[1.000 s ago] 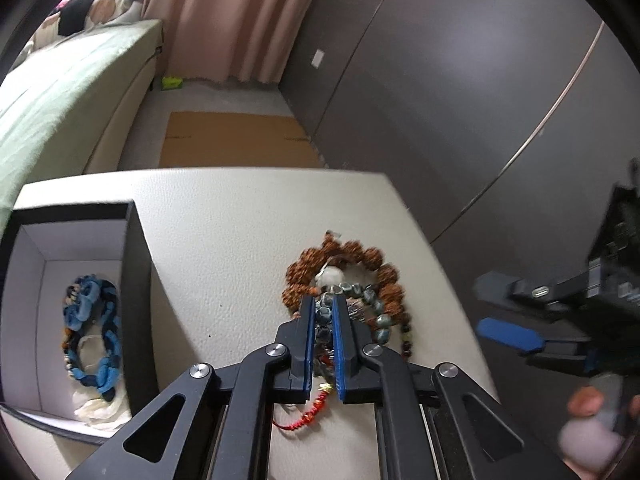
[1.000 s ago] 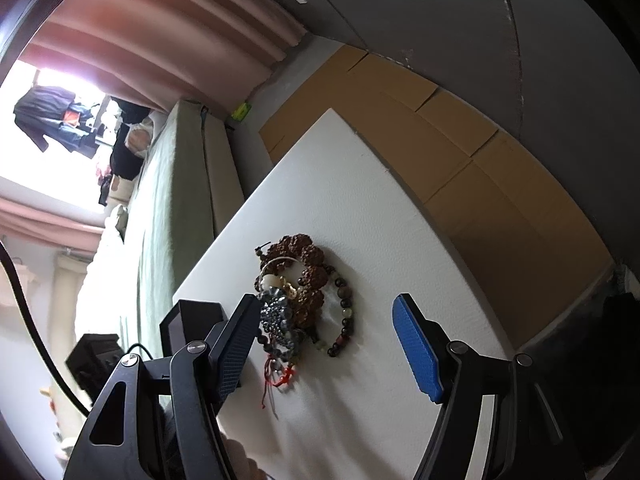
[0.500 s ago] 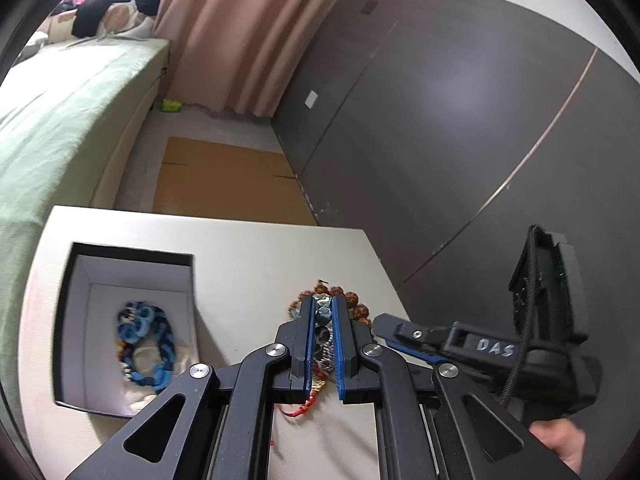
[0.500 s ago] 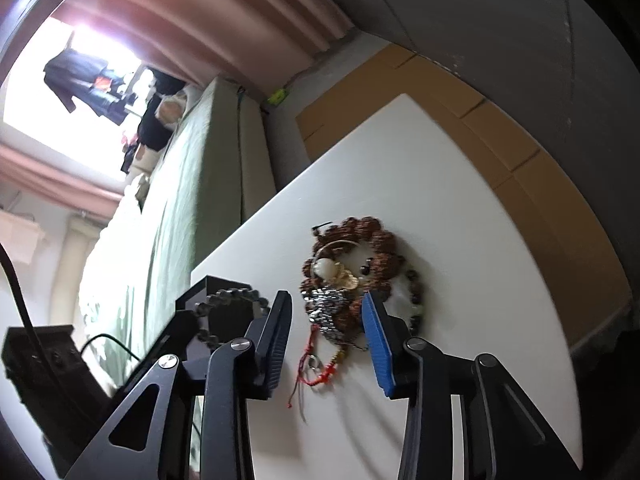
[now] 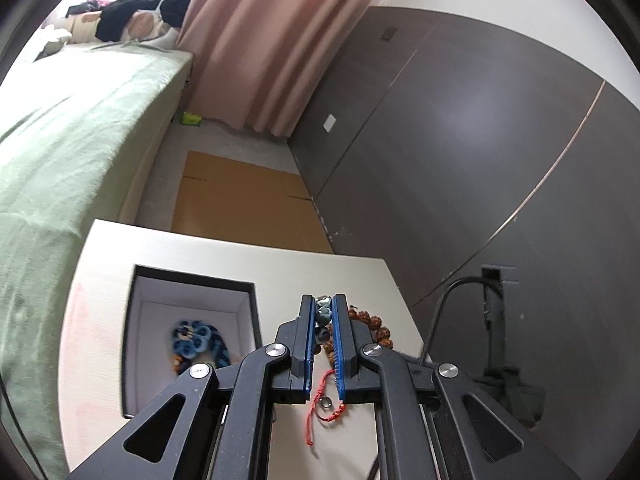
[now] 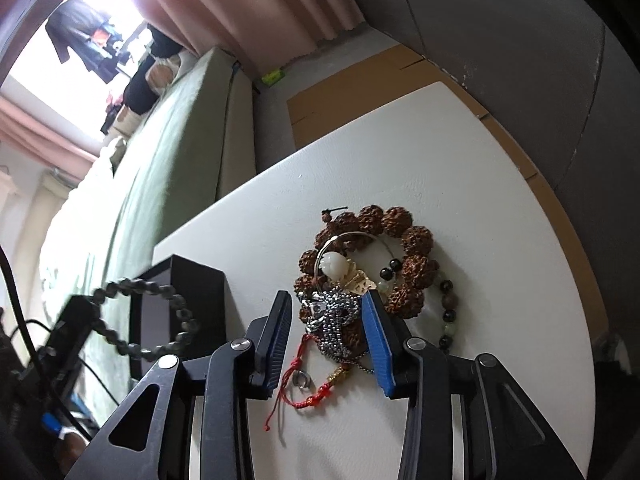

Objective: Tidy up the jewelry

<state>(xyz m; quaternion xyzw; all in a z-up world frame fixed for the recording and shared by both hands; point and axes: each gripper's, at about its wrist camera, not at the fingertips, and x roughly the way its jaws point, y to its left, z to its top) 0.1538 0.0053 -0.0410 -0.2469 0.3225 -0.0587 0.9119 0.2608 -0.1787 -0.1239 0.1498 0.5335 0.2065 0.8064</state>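
The left gripper [image 5: 323,342] pinches a dark bead bracelet [image 6: 140,316] beside the box [image 6: 188,300] — next, drop it inside; the right gripper [image 6: 328,340] straddles the silver chain [image 6: 334,320], half-spread.

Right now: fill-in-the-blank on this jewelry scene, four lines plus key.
1. The ___ tongs are shut on the dark beads.
2. The jewelry inside the black box is ___.
3. The ___ chain sits between the right tongs.
4. The brown beads lie on the ___ table.
Missing words: left; blue; silver; white.
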